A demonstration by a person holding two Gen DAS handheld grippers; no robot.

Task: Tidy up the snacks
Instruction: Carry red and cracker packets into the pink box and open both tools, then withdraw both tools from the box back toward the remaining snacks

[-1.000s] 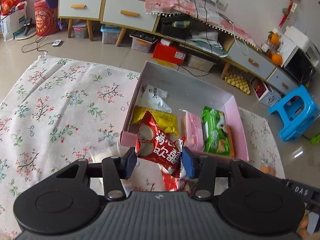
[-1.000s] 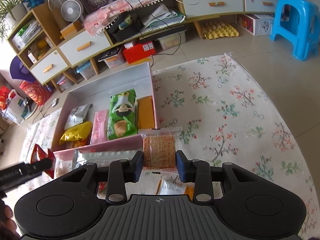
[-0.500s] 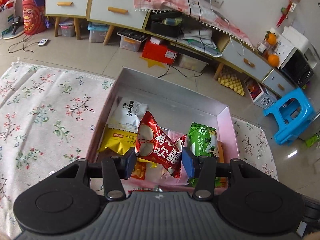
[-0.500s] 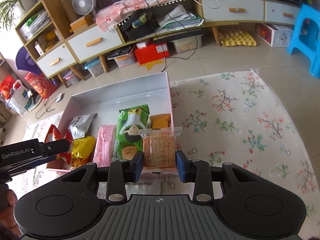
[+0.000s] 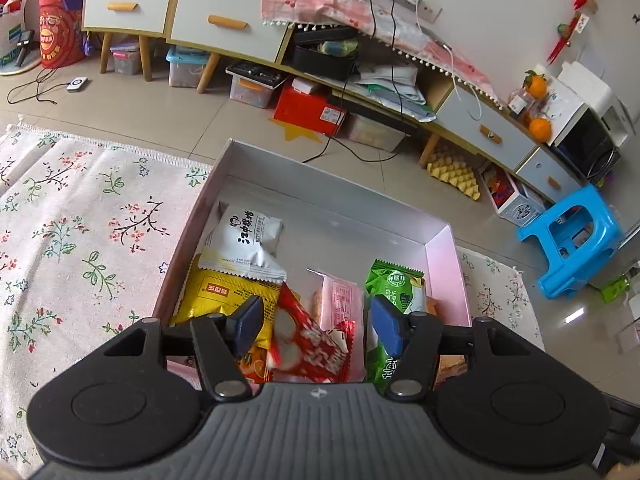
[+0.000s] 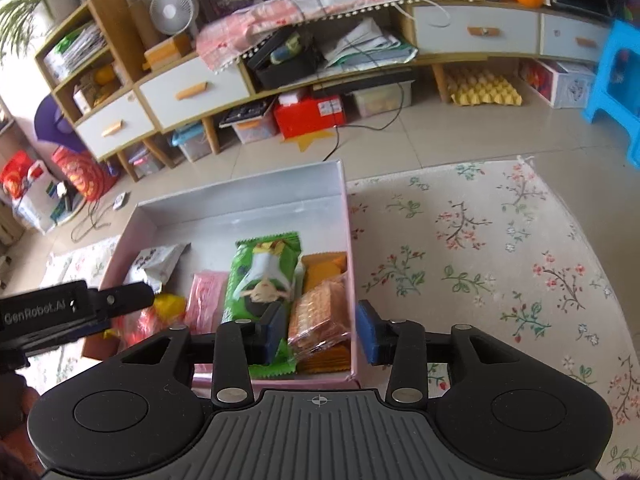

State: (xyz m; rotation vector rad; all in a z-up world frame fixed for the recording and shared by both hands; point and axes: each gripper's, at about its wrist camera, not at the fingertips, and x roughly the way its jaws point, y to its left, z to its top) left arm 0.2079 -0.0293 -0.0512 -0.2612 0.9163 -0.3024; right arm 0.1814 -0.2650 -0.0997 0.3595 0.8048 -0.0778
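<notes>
A pink box (image 5: 320, 184) with white inner walls lies on the rug and holds several snack packets. My left gripper (image 5: 316, 326) hangs over its near end with its jaws opening. A red snack packet (image 5: 312, 344) lies loose between them, touching neither pad. My right gripper (image 6: 320, 334) is over the box's right end (image 6: 347, 240), and its jaws are opening too. A clear packet of orange crackers (image 6: 320, 312) sits tilted between them, free of both pads, on an orange packet (image 6: 324, 266). The left gripper (image 6: 132, 298) reaches in from the left in the right wrist view.
Inside the box lie a white packet (image 5: 248, 240), a yellow one (image 5: 224, 296), a pink one (image 5: 340, 300) and a green one (image 6: 264, 272). A floral rug (image 6: 480, 260) spreads around it. Beyond are tiled floor, a low cabinet (image 5: 224, 24) and a blue stool (image 5: 572, 240).
Both grippers moved forward over the box. Their jaws widened, and the red packet and the cracker packet came out of their grips and sank into the box.
</notes>
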